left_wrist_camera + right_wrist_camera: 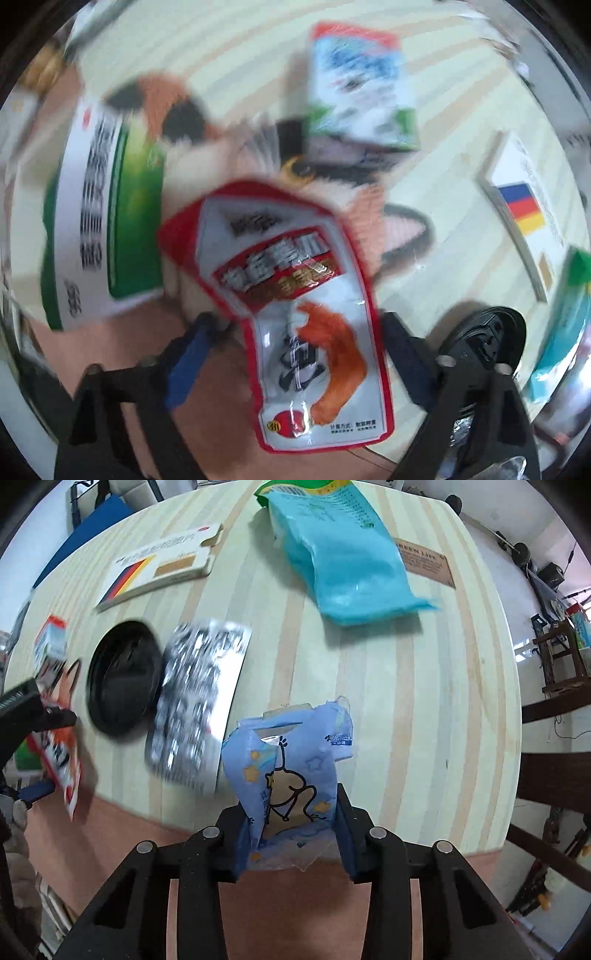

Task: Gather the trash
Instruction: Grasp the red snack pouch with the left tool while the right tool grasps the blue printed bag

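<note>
Right wrist view: the right tongs (295, 823) stand narrowed on a blue cartoon-printed wrapper (291, 771), both blue pads pressing its lower part while the crumpled top stands free above the striped surface (406, 701); it looks thin, soft plastic film, near weightless, likely to crush flat and slide if pinched only at an edge, so a hold low on the bunched body seems the safer one. Left wrist view: the left tongs (299, 354) stand about half open around a red-and-white snack pouch (299, 314); the pouch lies between the pads, yet blur hides whether either pad presses it, so I cannot tell if it is gripped; glossy and limp, it would probably slip unless taken across its middle. More trash lies on the surface: a silver blister sheet (199, 701), stiffer and springy, touching a black round lid (122, 679); a teal bag (343, 557) farther off, soft and bulky; a flat white carton (159, 568) with a striped flag, rigid and best taken by a long edge.
</note>
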`<state>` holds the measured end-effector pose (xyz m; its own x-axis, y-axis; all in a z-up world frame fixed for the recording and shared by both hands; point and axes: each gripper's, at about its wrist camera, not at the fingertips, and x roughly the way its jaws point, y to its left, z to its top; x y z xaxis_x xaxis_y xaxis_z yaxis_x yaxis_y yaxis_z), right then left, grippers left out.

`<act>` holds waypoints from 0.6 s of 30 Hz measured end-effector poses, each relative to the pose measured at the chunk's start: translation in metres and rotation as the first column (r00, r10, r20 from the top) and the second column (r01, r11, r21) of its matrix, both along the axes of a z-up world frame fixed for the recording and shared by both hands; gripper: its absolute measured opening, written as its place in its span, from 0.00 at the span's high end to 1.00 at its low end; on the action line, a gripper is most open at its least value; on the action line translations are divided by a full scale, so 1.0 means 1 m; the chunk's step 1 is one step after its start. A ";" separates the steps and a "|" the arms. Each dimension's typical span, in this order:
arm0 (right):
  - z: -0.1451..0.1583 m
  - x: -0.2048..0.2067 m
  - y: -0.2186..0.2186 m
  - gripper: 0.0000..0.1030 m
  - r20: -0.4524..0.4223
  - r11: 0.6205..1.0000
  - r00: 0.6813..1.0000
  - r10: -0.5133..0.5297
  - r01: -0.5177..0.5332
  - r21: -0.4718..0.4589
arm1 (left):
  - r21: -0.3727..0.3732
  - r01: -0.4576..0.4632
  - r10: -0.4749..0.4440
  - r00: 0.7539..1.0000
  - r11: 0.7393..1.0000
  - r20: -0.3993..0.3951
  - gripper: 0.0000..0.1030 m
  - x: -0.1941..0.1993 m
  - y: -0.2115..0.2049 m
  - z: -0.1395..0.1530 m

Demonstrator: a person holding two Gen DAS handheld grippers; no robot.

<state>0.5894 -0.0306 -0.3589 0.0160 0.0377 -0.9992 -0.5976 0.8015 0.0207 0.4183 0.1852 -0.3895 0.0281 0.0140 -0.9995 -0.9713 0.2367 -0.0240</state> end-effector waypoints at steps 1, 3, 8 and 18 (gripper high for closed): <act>-0.001 0.003 0.002 0.61 0.002 1.000 1.000 -0.006 0.006 0.005 | 0.023 0.047 -0.047 0.999 0.999 0.002 0.35 0.005 -0.004 0.004; -0.001 0.006 0.006 0.61 -0.001 1.000 1.000 -0.008 0.008 0.010 | 0.074 0.171 -0.169 0.985 0.982 -0.036 0.47 0.012 -0.022 0.011; 0.000 0.013 -0.004 0.61 -0.028 1.000 1.000 0.003 -0.003 0.024 | 0.063 0.350 -0.347 0.936 0.935 -0.052 0.51 -0.011 -0.068 0.013; 0.007 -0.013 -0.054 0.61 -0.075 0.996 0.994 0.079 -0.075 0.045 | -0.068 0.289 -0.282 0.955 0.955 0.095 0.55 -0.111 -0.125 0.016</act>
